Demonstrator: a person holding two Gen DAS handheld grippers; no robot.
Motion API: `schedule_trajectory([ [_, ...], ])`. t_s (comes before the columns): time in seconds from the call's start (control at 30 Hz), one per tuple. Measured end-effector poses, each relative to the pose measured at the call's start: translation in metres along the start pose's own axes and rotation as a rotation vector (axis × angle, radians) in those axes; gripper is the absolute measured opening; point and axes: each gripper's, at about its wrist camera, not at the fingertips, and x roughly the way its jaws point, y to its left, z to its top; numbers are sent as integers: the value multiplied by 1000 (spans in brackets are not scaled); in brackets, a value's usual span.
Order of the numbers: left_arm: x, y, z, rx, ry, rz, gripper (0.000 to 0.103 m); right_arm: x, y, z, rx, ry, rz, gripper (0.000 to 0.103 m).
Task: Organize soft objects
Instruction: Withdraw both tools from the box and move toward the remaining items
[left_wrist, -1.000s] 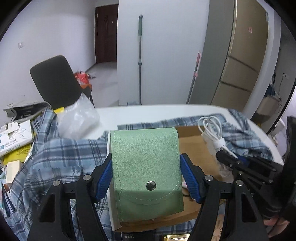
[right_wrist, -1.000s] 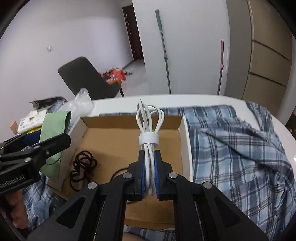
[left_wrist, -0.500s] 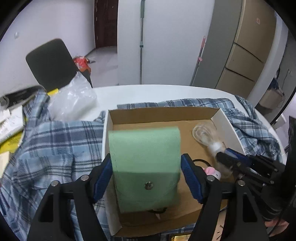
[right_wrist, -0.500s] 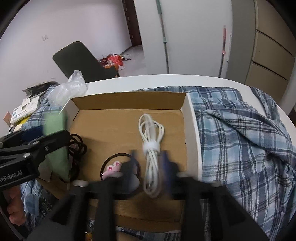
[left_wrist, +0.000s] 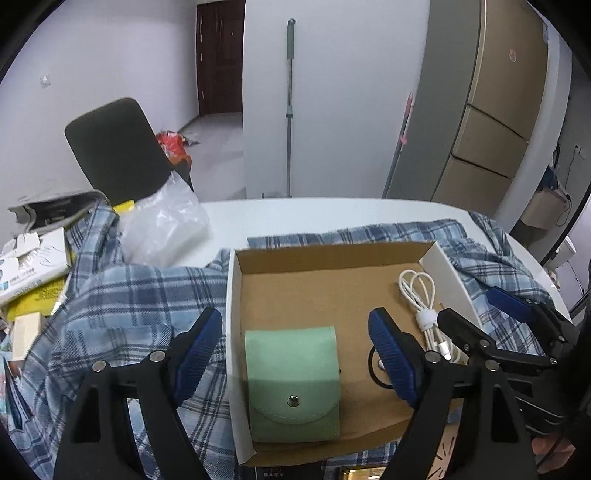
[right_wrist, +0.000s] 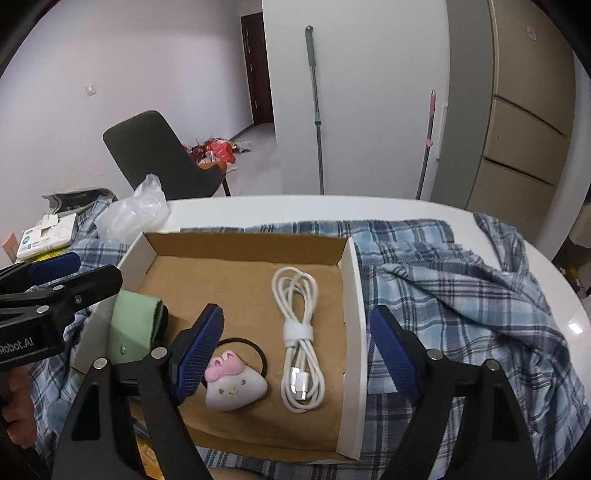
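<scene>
Left gripper (left_wrist: 295, 332) is hanging over the left part of the cardboard box (left_wrist: 332, 254), jaws spread wide and gripping nothing; they have just been opening a bit further, and the green pouch (left_wrist: 293, 384) is lying flat on the box floor below and between them, pads clear of it, snap flap facing up. Right gripper (right_wrist: 297, 328) is hovering over the right part of the same box, jaws wide apart after just opening, holding nothing; the coiled white cable (right_wrist: 299, 339) is lying on the cardboard between its fingers, bound by a white strap, no pad touching it. Just left of the cable a white plush charm (right_wrist: 234, 384) with a pink bow is sitting on a black hair tie (right_wrist: 258, 350). The box is resting on a blue plaid shirt (right_wrist: 461, 295) spread over a white table (right_wrist: 295, 208). A clear plastic bag (left_wrist: 162, 225) is lying on the table near the box's far left corner, with a black chair (left_wrist: 118, 147) behind it.
</scene>
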Motion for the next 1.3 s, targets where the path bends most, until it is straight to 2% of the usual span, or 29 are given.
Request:
schedule_trajectory([
  [0.17,-28,-2,9,-1,-55,8,84,-38,7,18,-2,-78,16,80],
  [0.3,-68,-1,16,-3,-131,14,84,-76,13,26,-10,-143,27,80],
  [0.7,-191,4,-19,24,-328,-8,88,-181,24,-6,-14,-277,23,80],
  [0.8,-213,3,-32,45,-356,-11,93,-199,26,-16,-21,-299,19,80],
  [0.83,-219,2,-36,50,-369,-11,101,-204,26,-20,-23,-305,13,80],
  [0.97,-237,5,-58,41,-429,-18,103,-218,26,-34,-13,-318,2,90],
  [1.03,-241,7,-65,31,-438,-32,103,-220,26,-40,-8,-315,-1,91],
  [1.17,-242,8,-81,37,-447,-27,103,-216,24,-52,8,-303,-5,103],
  [1.3,-238,1,-97,107,-450,16,103,-206,23,-65,9,-271,-10,102],
])
